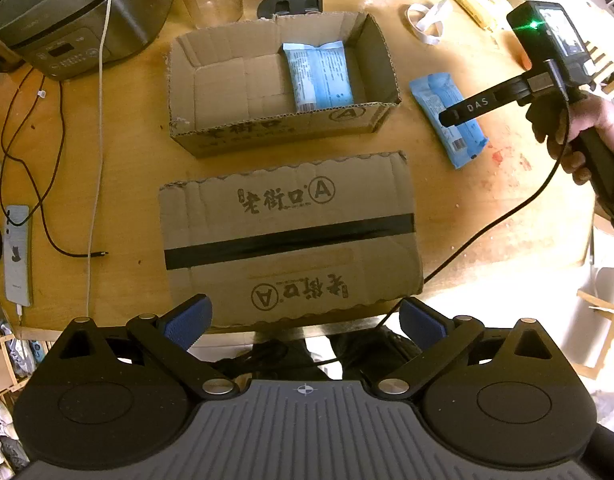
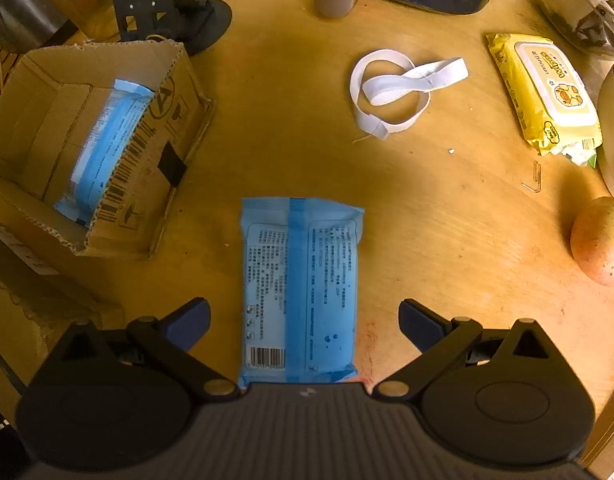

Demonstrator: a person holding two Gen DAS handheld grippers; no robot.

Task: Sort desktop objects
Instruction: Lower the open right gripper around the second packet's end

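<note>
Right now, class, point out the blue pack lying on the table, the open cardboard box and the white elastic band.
Blue pack [image 2: 301, 288], right wrist view, middle seam.
Open cardboard box [image 1: 285, 130], left wrist view, front wall.
White elastic band [image 2: 391, 88], right wrist view, crossing loops.

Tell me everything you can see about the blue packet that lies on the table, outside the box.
The blue packet is a flat, soft plastic pouch, light blue with a darker blue stripe down its middle. Small printed text fills both sides of the stripe and a barcode sits at its near left corner. It looks sealed and lies flat on the wooden table, back side up, to the right of the open box, apart from it. The right gripper is open, its fingers on either side of the packet; contact cannot be told.
</note>
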